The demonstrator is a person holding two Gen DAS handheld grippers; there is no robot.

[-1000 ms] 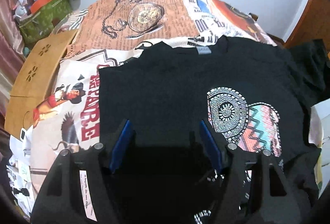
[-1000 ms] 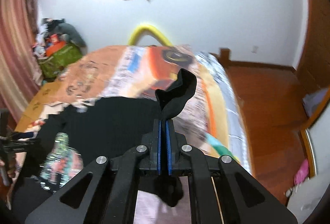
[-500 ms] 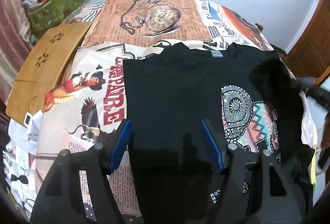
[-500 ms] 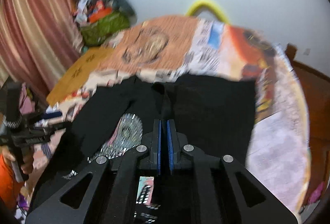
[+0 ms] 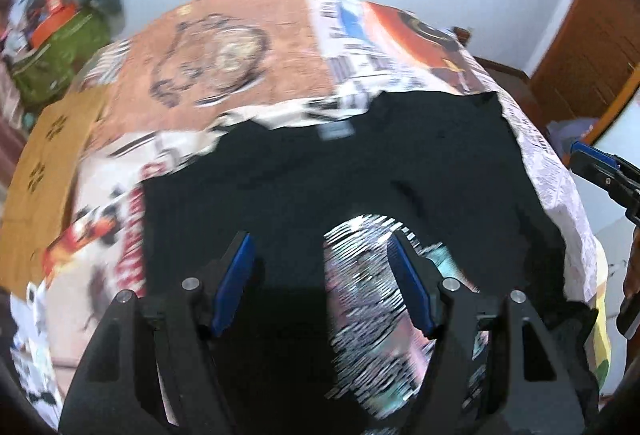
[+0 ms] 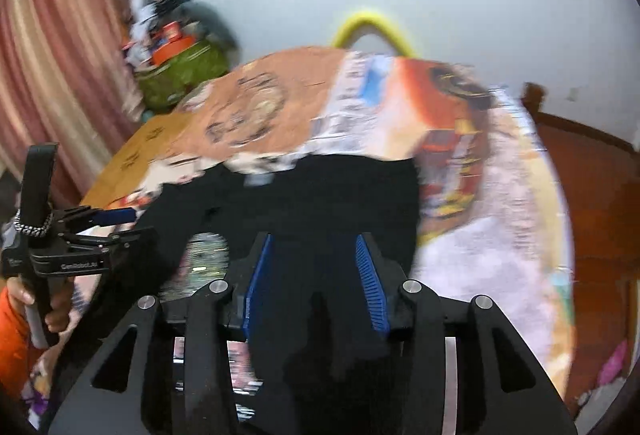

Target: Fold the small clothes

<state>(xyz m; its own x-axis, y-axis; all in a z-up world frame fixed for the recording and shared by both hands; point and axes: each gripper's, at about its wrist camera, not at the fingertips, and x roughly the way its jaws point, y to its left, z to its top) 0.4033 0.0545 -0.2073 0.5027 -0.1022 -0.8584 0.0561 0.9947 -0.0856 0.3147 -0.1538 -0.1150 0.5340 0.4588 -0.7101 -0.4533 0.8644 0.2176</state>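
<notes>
A black T-shirt (image 5: 360,179) with a silver and pastel print (image 5: 368,275) lies on the printed bedspread (image 5: 248,47), its right side folded in over the body. My left gripper (image 5: 320,255) is open and empty above the shirt's lower part. My right gripper (image 6: 314,251) is open and empty above the shirt (image 6: 320,191). The left gripper shows in the right wrist view (image 6: 116,223) at the left, and the right gripper in the left wrist view (image 5: 592,159) at the right edge.
A tan board (image 5: 44,163) lies on the bed's left side. A green bag with clutter (image 6: 180,71) stands by the curtain (image 6: 48,47). A yellow arch (image 6: 372,27) rises behind the bed. Wooden floor (image 6: 592,195) lies to the right.
My right gripper carried the shirt's sleeve leftward over the body, then opened and let it go. My left gripper stayed open and shifted over the shirt.
</notes>
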